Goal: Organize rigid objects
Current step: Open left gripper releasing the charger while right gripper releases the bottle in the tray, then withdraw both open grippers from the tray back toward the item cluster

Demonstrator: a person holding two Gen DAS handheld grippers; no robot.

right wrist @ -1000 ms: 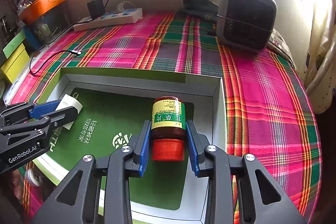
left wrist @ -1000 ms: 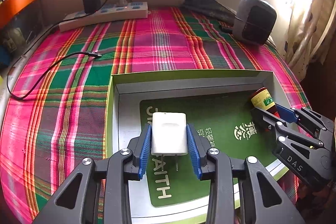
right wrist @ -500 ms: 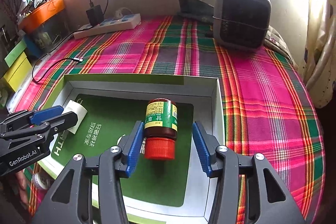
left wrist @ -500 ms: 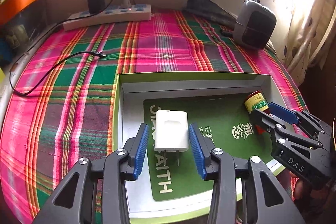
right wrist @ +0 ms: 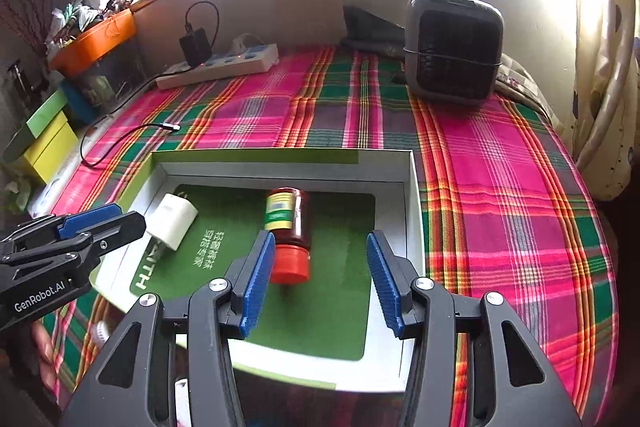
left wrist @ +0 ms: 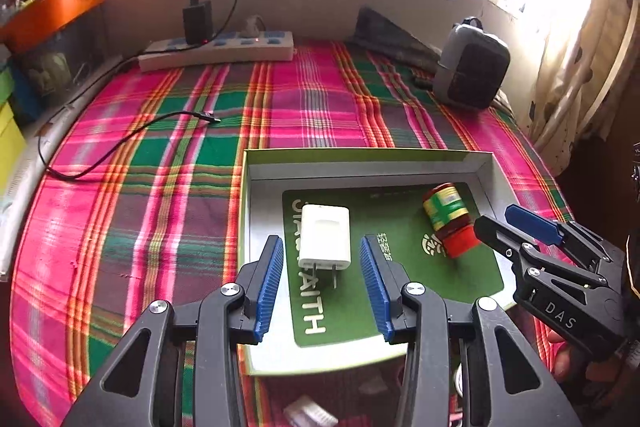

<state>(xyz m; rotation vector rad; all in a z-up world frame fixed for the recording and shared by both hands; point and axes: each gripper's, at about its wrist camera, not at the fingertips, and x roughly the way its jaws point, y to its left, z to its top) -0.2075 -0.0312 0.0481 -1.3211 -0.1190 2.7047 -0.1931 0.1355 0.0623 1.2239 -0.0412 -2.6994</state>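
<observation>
A white plug adapter (left wrist: 325, 237) lies flat in the shallow white and green box (left wrist: 360, 163), prongs toward me. My left gripper (left wrist: 323, 289) is open and empty just behind it. A brown bottle with a red cap and yellow-green label (right wrist: 289, 234) lies on its side in the same box (right wrist: 412, 195). My right gripper (right wrist: 320, 281) is open, pulled back from the bottle's cap. The adapter also shows in the right wrist view (right wrist: 173, 221), and the bottle in the left wrist view (left wrist: 449, 219).
The box sits on a plaid cloth (left wrist: 160, 155). A white power strip (left wrist: 218, 51) with a black charger and a loose cable (left wrist: 120, 143) lie at the back left. A grey heater (right wrist: 454, 47) stands at the back right. An orange bin (right wrist: 94, 41) sits far left.
Both grippers opened and let go: the adapter and the bottle now lie loose in the box. Both grippers have drawn back and up from the box.
</observation>
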